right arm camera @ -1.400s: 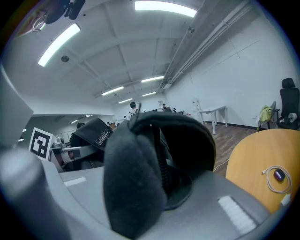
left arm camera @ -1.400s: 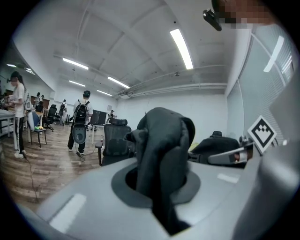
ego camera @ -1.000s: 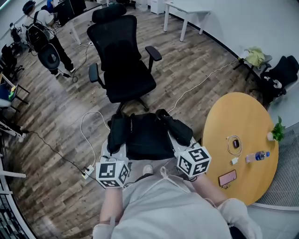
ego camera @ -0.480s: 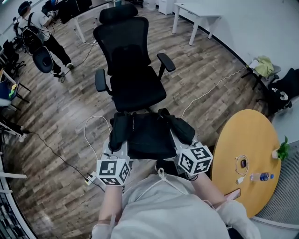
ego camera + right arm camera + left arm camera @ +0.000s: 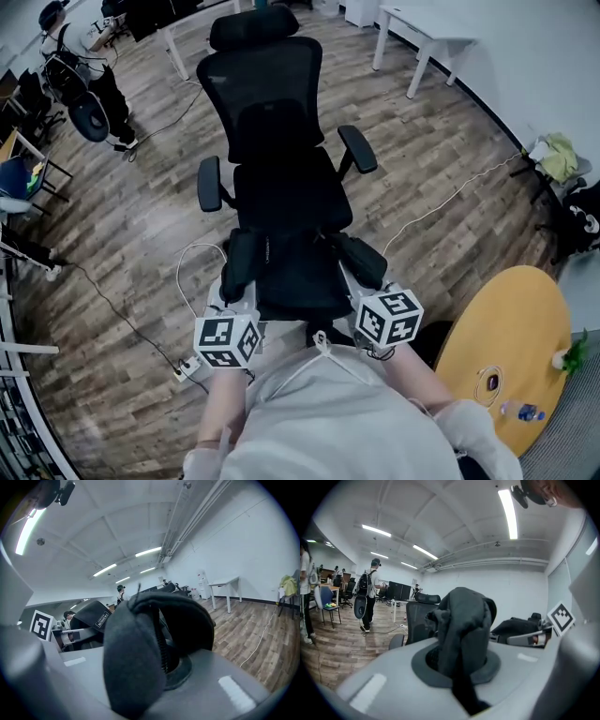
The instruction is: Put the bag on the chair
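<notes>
Left gripper point(image 5: 241, 283) is clamped on a dark strap point(image 5: 464, 620) of the bag point(image 5: 300, 277), right gripper point(image 5: 354, 269) on a padded strap point(image 5: 136, 663); only the gripper views show these grips. Head view alone shows the bag at frame centre, just below the chair point(image 5: 281, 183) seat.

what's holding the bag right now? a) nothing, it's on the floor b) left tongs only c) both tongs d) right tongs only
c: the left tongs and the right tongs are each shut on a part of the bag, held by the chair.
</notes>
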Action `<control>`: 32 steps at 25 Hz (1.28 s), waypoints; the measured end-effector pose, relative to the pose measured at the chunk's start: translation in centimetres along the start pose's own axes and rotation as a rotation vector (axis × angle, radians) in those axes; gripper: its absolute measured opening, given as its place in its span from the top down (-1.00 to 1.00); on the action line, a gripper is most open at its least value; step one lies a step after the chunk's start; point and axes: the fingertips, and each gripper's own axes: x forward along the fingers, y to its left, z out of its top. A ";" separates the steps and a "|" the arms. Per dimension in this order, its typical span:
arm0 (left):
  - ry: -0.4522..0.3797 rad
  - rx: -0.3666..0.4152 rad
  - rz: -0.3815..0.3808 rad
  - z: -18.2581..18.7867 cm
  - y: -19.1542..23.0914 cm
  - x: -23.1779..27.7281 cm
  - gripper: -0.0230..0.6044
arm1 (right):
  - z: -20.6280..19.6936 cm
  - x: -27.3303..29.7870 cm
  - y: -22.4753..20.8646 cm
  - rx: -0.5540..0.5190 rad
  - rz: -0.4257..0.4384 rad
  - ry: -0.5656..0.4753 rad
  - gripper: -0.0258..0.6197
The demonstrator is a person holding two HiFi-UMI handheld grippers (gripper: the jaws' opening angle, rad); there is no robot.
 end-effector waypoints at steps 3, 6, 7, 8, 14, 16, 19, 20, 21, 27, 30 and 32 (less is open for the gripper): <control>-0.009 -0.015 0.019 1.6 1.5 5.1 0.84 | 3.0 4.4 -2.6 -0.003 0.015 -0.001 0.83; -0.012 -0.033 0.027 2.8 2.5 9.4 0.84 | 5.5 8.0 -4.9 -0.016 0.027 0.001 0.83; -0.012 -0.034 0.029 3.1 2.8 10.7 0.84 | 6.2 9.0 -5.6 -0.018 0.030 0.001 0.83; -0.011 -0.034 0.029 3.5 3.2 12.0 0.84 | 6.9 10.1 -6.3 -0.018 0.032 0.001 0.83; 0.014 -0.038 0.035 4.4 4.6 18.0 0.84 | 9.3 14.9 -9.8 -0.003 0.040 0.021 0.83; 0.024 -0.045 0.036 4.5 5.2 19.4 0.84 | 9.9 16.3 -10.4 -0.007 0.040 0.027 0.83; 0.047 -0.056 0.037 4.2 6.5 21.4 0.84 | 10.2 18.4 -11.0 -0.009 0.040 0.051 0.83; 0.057 -0.060 0.036 4.1 7.0 22.1 0.84 | 10.2 19.2 -11.2 -0.005 0.038 0.061 0.83; 0.067 -0.062 0.035 4.0 7.4 22.8 0.84 | 10.2 20.0 -11.4 -0.001 0.035 0.071 0.83; 0.141 -0.085 0.001 3.0 11.1 28.1 0.84 | 10.1 25.5 -12.8 0.029 -0.007 0.131 0.83; 0.169 -0.100 -0.019 2.6 13.4 31.3 0.84 | 10.6 28.8 -13.5 0.039 -0.035 0.146 0.83; 0.186 -0.109 -0.029 2.4 15.0 33.8 0.84 | 10.9 31.4 -14.2 0.043 -0.048 0.155 0.83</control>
